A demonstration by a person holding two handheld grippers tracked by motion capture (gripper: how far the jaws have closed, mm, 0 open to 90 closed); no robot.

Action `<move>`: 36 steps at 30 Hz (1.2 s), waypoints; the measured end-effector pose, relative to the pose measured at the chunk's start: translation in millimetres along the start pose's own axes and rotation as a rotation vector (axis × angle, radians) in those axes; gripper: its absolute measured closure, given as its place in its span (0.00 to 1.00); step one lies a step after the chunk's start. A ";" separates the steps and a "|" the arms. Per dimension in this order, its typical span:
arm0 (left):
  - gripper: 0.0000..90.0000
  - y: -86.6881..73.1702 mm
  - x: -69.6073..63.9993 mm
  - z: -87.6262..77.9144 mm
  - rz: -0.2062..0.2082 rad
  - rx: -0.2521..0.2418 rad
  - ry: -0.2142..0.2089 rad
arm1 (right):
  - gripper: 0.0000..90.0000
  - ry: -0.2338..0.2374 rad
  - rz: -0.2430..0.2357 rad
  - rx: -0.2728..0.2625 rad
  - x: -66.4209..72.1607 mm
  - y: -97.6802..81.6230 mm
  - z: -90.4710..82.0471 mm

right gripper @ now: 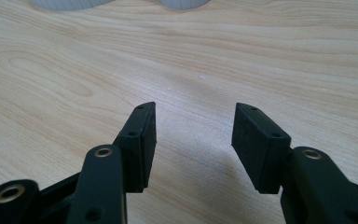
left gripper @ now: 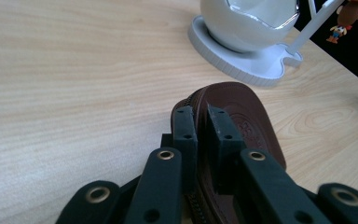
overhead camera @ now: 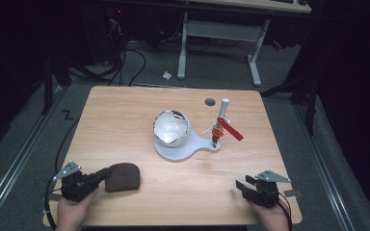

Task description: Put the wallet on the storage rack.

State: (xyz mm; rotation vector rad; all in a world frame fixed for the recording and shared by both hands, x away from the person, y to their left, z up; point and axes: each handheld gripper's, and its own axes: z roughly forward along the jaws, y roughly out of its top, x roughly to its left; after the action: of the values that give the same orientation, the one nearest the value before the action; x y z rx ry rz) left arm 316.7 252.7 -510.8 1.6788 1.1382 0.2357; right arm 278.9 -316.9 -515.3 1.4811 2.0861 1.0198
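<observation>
At the near-left corner of the worktop (overhead camera: 125, 103), the left tool (left gripper: 200, 122) is clamped on the edge of a brown leather pouch (left gripper: 242, 116), its 2 pads pinching the zipped rim. From the high view the pouch (overhead camera: 124, 176) sits just ahead of that tool (overhead camera: 102, 175), well apart from the white bowl-shaped ornament (overhead camera: 171, 127) on its stand (overhead camera: 178, 150) at centre.

Right tool (right gripper: 193, 135): jaws spread, nothing between them, only bare wood beneath; in the high view it rests at the near-right (overhead camera: 241, 185).

Risk, as I judge it: the grip takes only a thin strip of rim, off-centre. If lifted, the pouch would probably sag or swing and could slide out of the pads. A wide swing toward centre might also knock the small red-bladed figure (overhead camera: 224, 129) on the stand's post. Whether the pouch is full or empty I cannot tell.
</observation>
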 end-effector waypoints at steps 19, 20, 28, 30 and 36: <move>0.94 12.1 -20.0 -13.0 0.082 -0.102 0.001 | 0.56 0.003 0.000 -0.005 -1.9 0.5 0.0; 0.94 13.3 -20.5 -13.7 0.078 -0.110 0.003 | 0.56 0.003 -0.003 -0.005 -2.0 0.7 -0.1; 0.94 26.1 -26.1 -8.8 0.092 -0.136 0.037 | 0.56 0.005 0.001 -0.013 -1.6 0.6 -2.4; 0.94 30.3 -28.1 -6.8 0.094 -0.139 0.031 | 0.56 0.006 -0.006 -0.015 -1.3 0.8 -2.7; 0.94 47.5 -38.0 3.7 0.121 -0.151 0.036 | 0.56 0.011 -0.011 -0.020 -0.8 1.0 -3.9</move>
State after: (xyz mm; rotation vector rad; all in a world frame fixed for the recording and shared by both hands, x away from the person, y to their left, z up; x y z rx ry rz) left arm 325.7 221.0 -459.5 1.6166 1.0202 0.4198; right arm 277.2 -318.8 -512.0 1.4568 2.0829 1.0435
